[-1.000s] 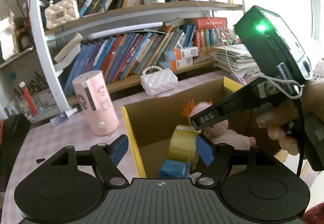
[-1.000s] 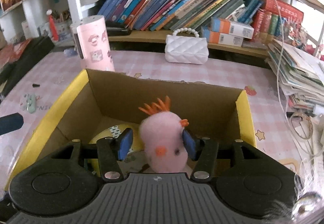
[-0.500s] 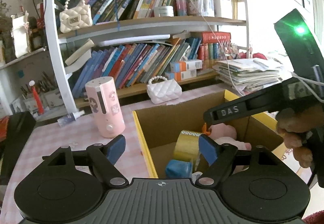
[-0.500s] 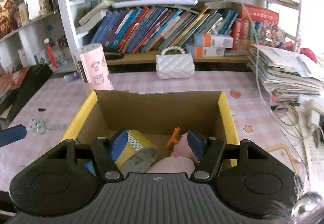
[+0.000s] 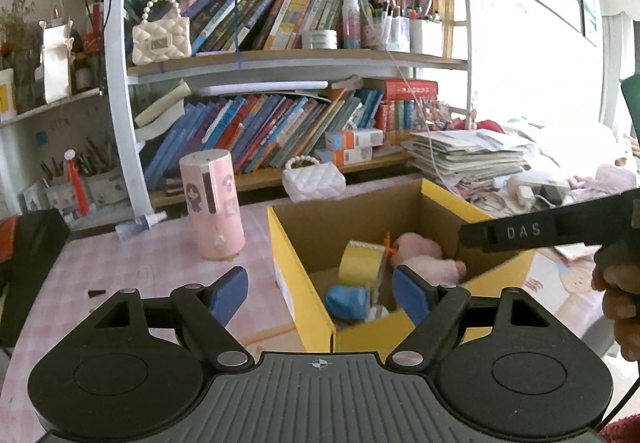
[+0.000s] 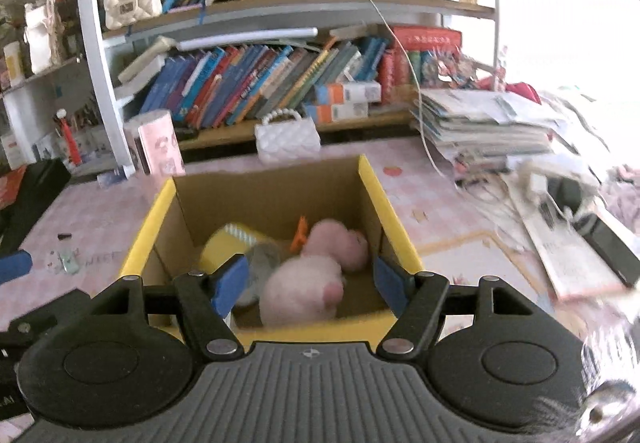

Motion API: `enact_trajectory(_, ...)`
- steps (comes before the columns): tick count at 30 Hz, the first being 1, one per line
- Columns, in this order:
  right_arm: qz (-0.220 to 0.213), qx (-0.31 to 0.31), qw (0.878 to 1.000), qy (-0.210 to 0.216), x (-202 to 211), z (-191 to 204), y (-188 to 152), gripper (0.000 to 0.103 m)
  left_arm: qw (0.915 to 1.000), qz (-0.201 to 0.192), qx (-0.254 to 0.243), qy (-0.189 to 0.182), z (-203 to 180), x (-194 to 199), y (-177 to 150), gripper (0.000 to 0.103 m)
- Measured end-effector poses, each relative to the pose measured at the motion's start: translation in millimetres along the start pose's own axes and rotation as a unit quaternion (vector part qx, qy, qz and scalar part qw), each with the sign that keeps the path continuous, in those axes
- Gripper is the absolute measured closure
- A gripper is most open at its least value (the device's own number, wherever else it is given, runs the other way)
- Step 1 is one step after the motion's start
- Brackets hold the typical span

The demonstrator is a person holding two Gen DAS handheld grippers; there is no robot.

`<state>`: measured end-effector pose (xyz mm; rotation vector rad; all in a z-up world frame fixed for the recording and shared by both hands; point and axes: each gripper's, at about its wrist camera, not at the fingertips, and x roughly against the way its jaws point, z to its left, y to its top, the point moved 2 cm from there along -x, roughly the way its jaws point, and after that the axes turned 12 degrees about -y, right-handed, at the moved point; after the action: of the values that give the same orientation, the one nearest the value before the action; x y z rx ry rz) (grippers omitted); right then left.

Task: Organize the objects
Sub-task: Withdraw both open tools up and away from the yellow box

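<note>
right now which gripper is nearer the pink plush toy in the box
Right. The right gripper hangs open at the box's near rim, directly in front of the pink plush toy. The left gripper sits off toward the cardboard box's corner, the toy farther in.

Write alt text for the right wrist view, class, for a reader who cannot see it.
The open right gripper sits above a yellow-edged cardboard box holding a pink plush toy and a yellow tape roll. Behind stand a white quilted purse and a bookshelf.
</note>
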<state>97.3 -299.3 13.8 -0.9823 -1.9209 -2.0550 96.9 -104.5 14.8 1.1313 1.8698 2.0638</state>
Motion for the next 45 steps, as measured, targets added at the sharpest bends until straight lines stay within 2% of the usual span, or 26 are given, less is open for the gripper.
enact_trajectory(6, 0.032, 0.001, 0.999, -0.013, 21, 14, -34, 0.035, 0.9996, 0.027, -0.001, -0.009, 4, 21, -22, 0.021)
enact_trajectory(12, 0.062, 0.02, 0.998, -0.018, 38, 38, -72, 0.035, 0.9977, 0.067, 0.011, 0.0, 12, 41, -50, 0.021)
enact_trajectory(20, 0.094, 0.041, 0.995, -0.005, 54, 66, -109, 0.035, 0.994, 0.107, 0.023, 0.011, 20, 63, -76, 0.021)
enact_trajectory(29, 0.11, 0.04, 0.993, 0.002, 66, 76, -125, 0.034, 0.9922, 0.12, 0.024, 0.022, 23, 83, -90, 0.021)
enact_trajectory(45, 0.11, 0.066, 0.991, 0.031, 87, 94, -137, 0.029, 0.9906, 0.125, 0.038, 0.042, 27, 104, -103, 0.021)
